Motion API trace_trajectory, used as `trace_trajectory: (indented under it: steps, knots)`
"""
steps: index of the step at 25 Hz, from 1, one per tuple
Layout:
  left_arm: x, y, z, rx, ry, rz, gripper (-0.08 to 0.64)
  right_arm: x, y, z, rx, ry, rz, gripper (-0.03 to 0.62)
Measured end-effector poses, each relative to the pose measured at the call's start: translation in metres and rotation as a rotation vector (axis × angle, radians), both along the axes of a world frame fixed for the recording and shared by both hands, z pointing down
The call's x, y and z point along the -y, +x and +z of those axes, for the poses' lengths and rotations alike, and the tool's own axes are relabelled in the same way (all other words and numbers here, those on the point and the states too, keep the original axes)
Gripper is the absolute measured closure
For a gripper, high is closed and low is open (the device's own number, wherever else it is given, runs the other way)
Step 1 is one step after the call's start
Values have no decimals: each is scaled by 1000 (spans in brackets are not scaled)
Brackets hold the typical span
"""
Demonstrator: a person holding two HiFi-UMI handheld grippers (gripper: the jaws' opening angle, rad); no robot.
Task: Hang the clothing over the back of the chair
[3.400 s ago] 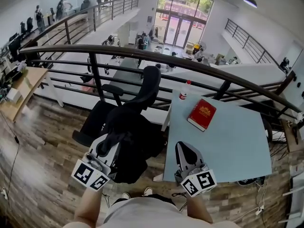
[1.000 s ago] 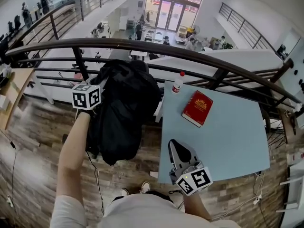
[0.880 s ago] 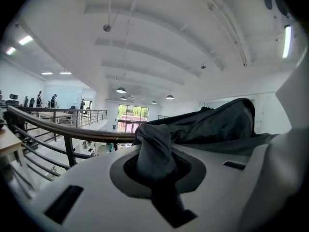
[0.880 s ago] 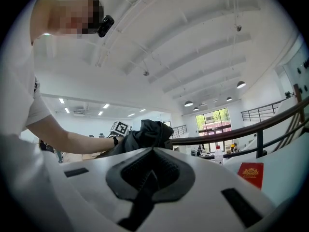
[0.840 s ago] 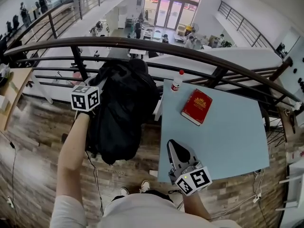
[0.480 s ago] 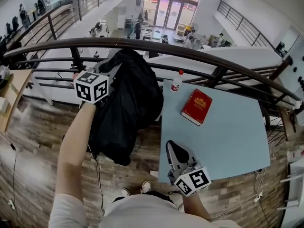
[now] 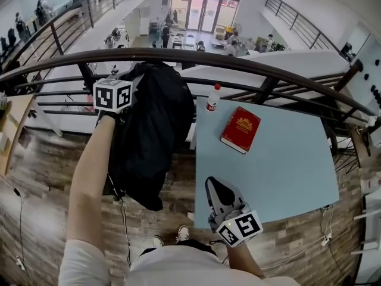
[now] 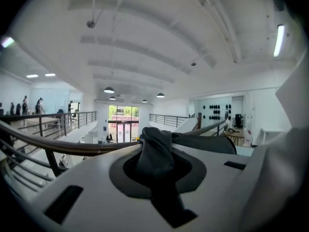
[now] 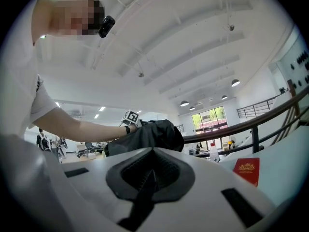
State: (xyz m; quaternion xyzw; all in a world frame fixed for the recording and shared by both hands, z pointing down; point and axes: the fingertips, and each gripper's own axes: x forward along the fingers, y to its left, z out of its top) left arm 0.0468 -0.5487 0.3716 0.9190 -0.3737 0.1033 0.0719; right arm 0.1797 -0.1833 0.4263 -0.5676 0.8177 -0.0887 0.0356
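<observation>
A black garment hangs in a long bundle from my left gripper, which is raised to the height of the railing and shut on a fold of the cloth. The garment's lower end dangles over the wood floor. It covers the chair, which I cannot make out. My right gripper hovers over the near left corner of the light blue table, shut with nothing between its jaws. From the right gripper view the garment shows at the end of the outstretched left arm.
A dark curved railing runs across just beyond the garment and the table. A red book and a small white bottle with a red cap sit on the table's far left part. Wood floor lies to the left.
The left gripper has carried the garment up from the low chair to railing height, and in the last second a little further up and away. The right gripper has stayed put.
</observation>
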Motion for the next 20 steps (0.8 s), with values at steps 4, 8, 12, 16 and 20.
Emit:
trace_trajectory:
  steps: [4,8,12,16,20]
  knots:
    - [-1,-21,27,-32,-46,-40,452,1,9,8,10,-13,4,575]
    - [-7,-35,43,9,-16,-66,385,6,1,6,5,-6,-28,575]
    - [-12,-46,49,27,-18,-70,317,9,-8,4,3,-3,-55,575]
    - [-16,-61,56,31,-36,-79,272,9,-13,5,4,-8,-72,575]
    - [-24,-74,63,15,-55,-85,258,9,-16,4,6,-5,-81,575]
